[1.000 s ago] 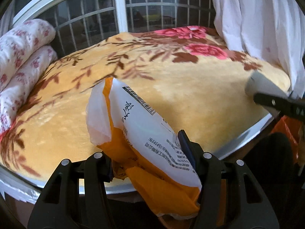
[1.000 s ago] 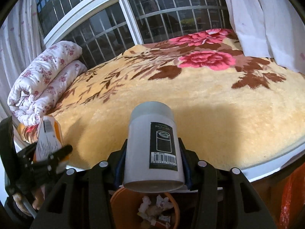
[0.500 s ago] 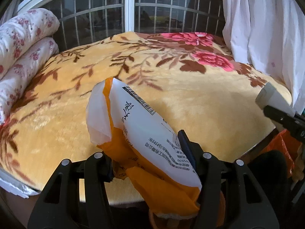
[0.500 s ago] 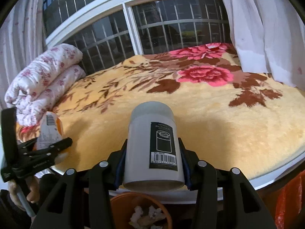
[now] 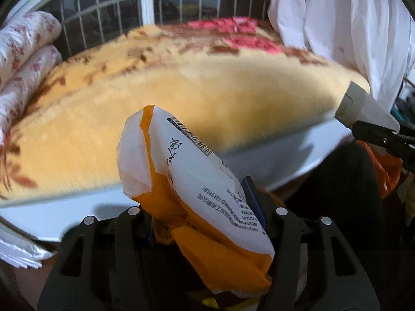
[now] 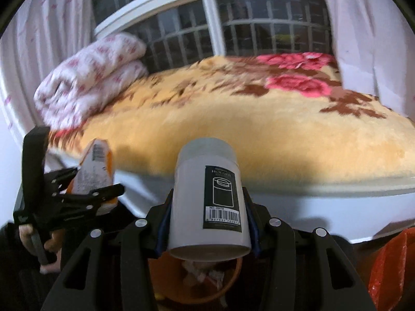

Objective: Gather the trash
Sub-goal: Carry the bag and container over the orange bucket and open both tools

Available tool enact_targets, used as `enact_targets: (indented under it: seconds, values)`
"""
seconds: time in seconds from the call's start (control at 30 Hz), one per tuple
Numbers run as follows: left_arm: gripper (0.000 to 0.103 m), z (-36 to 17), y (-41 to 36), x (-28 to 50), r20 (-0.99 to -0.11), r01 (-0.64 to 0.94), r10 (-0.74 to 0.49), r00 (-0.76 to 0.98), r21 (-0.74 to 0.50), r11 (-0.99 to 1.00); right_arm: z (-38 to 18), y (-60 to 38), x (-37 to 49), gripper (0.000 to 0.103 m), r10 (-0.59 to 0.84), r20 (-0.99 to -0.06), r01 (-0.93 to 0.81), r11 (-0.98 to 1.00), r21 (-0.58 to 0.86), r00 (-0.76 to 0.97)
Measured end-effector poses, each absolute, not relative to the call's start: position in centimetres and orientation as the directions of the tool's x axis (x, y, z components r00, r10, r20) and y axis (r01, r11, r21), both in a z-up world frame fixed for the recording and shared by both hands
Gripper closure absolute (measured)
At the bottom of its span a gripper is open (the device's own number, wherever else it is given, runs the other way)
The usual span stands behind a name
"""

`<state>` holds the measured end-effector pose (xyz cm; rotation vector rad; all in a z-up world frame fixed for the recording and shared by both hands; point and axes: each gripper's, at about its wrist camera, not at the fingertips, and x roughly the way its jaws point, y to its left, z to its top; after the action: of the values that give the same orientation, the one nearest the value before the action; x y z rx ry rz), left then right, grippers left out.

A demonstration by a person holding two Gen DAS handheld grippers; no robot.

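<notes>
Below, crumpled paper fills the orange bin; left gripper clamps wrapper, right gripper canister.

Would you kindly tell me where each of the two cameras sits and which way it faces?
Left wrist: on the left gripper, looking along its jaws, shut on an orange-and-white wrapper, toward the bed; right gripper's canister shows at right.
Right wrist: on the right gripper, jaws shut on the canister above an orange bin; the left gripper and a hand show at left.
Shared: bed, window, wrapper, canister.
</notes>
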<state>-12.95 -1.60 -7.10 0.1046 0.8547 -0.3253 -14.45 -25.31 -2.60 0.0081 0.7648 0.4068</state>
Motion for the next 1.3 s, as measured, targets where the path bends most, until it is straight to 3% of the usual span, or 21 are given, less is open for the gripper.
enact_targets:
  seconds: [0.4,0.73,1.03,1.07,1.13,1.17,1.3]
  values:
    - [0.05,-17.5,-4.6,-11.5,-0.941,0.405,-0.152,0.302,-0.018,0.914,-12.3,-21.3,-12.2,0.056,0.292,-0.879,-0.445,0.889,0.104,0.377]
    - [0.05,-24.8,-5.1,-9.3,-0.988,0.497,-0.051,0.143,0.027,0.867,-19.7,-18.6,-8.5,0.056,0.257,-0.948,-0.51,0.85,0.13,0.186]
    - [0.049,-27.4,-6.9,-7.4,-0.995,0.56,0.005,0.096,0.058,0.826,-22.9,-17.1,-6.7,0.056,0.214,-0.973,-0.53,0.837,0.139,0.082]
    - [0.047,-27.7,-7.1,-7.4,-0.995,0.565,0.019,0.095,0.07,0.822,-23.2,-17.1,-6.5,0.055,0.203,-0.977,-0.528,0.838,0.136,0.07]
    - [0.033,-28.4,-7.5,-7.6,-0.994,0.573,0.051,0.096,0.097,0.814,-23.8,-17.2,-6.4,0.04,0.175,-0.983,-0.514,0.848,0.126,0.048]
    - [0.033,-28.7,-7.5,-7.8,-0.994,0.576,0.059,0.088,0.099,0.811,-23.8,-17.4,-6.3,0.035,0.174,-0.983,-0.505,0.855,0.122,0.057]
    - [0.031,-29.1,-7.7,-8.0,-0.993,0.589,0.083,0.087,0.118,0.8,-23.2,-18.0,-6.9,0.034,0.197,-0.977,-0.479,0.867,0.137,0.077]
